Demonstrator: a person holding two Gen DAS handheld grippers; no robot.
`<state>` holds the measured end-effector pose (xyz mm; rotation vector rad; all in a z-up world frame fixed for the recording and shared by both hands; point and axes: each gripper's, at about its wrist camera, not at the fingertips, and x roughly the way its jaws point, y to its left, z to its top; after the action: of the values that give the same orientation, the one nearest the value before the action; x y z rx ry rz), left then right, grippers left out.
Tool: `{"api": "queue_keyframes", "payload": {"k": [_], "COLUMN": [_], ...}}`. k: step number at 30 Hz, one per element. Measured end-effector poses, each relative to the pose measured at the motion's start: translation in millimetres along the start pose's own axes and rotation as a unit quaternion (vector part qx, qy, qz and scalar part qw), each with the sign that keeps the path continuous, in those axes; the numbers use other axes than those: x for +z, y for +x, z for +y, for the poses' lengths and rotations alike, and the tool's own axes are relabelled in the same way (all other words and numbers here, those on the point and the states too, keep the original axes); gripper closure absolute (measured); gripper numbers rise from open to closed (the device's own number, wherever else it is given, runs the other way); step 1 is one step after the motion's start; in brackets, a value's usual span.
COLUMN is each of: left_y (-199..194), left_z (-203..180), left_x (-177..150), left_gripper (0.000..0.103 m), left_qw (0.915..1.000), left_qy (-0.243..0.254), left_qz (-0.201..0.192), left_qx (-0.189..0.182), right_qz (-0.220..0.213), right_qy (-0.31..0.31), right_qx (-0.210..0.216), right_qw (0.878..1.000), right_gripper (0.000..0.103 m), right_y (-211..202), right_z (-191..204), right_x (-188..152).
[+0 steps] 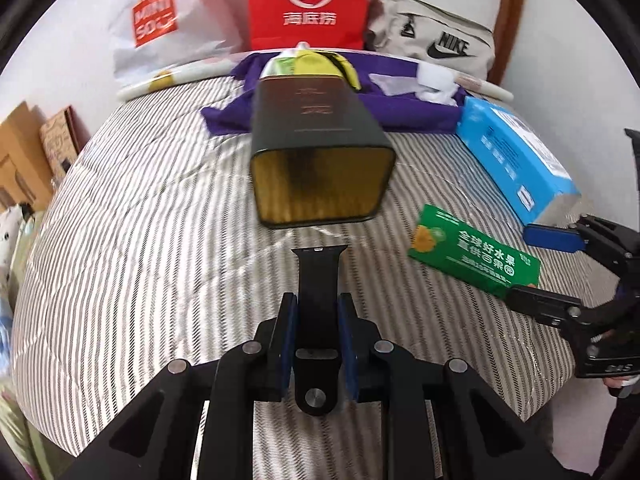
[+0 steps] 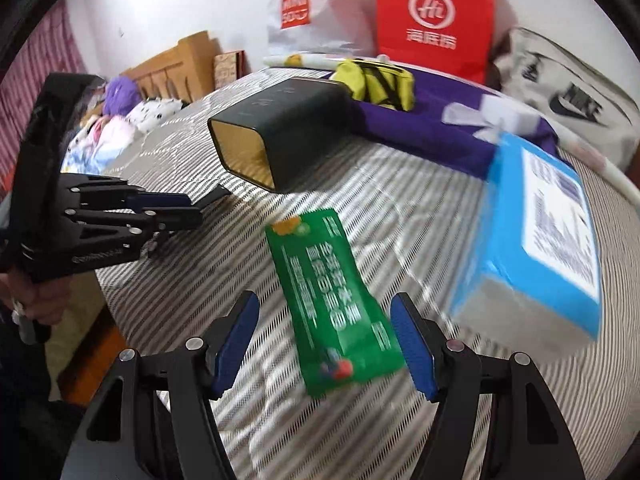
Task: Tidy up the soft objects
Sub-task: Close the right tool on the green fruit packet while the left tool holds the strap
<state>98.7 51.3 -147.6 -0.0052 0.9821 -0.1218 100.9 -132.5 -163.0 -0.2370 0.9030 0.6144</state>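
Observation:
My left gripper (image 1: 317, 312) is shut on a black watch strap (image 1: 318, 276) that sticks out forward toward the open mouth of a dark box (image 1: 320, 148) lying on its side, gold inside. The box also shows in the right wrist view (image 2: 276, 132), with the left gripper (image 2: 192, 208) and the strap tip (image 2: 218, 194) near its mouth. My right gripper (image 2: 324, 340) is open, its blue pads on either side of a green packet (image 2: 332, 300) lying on the striped bed. In the left wrist view the right gripper (image 1: 532, 264) is open at the packet's (image 1: 472, 256) right end.
A blue carton (image 1: 516, 156) lies at the right, also in the right wrist view (image 2: 536, 232). At the back are a purple cloth (image 1: 400, 108), a yellow pouch (image 2: 376, 80), a red bag (image 1: 308, 4), a white Miniso bag (image 1: 160, 20) and a Nike bag (image 1: 440, 36).

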Motion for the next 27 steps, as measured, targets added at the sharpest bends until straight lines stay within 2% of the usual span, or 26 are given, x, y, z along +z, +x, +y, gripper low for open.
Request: {"api": "queue_keyframes", "payload": {"k": [5, 8, 10, 13, 16, 21, 27], "left_y": [-1, 1, 1, 4, 4, 5, 5], "left_z": [8, 11, 11, 14, 15, 13, 11], "left_x": [-2, -2, -3, -5, -7, -7, -8], "left_gripper": [0.083, 0.083, 0.083, 0.083, 0.083, 0.083, 0.082], "left_qw": [0.9999, 0.9997, 0.9995, 0.999, 0.9986, 0.9985, 0.9989], "left_qy": [-0.008, -0.014, -0.019, -0.029, -0.035, -0.037, -0.034], "left_qz": [-0.003, -0.001, 0.0, 0.005, 0.004, 0.004, 0.001], "left_qx": [-0.01, -0.018, -0.024, -0.034, -0.039, -0.039, -0.032], "right_qz": [0.033, 0.022, 0.019, 0.018, 0.022, 0.02, 0.014], "right_qy": [-0.027, -0.038, -0.021, -0.003, 0.007, 0.07, 0.13], "right_qx": [-0.01, -0.021, -0.026, -0.023, -0.03, -0.052, -0.097], "right_qw": [0.999, 0.999, 0.999, 1.0, 0.999, 0.996, 0.987], "right_gripper": [0.035, 0.037, 0.06, 0.072, 0.077, 0.078, 0.077], "right_y": [27, 29, 26, 20, 10, -13, -39], "right_z": [7, 14, 12, 8, 9, -9, -41], "right_x": [7, 8, 8, 3, -7, -30, -57]}}
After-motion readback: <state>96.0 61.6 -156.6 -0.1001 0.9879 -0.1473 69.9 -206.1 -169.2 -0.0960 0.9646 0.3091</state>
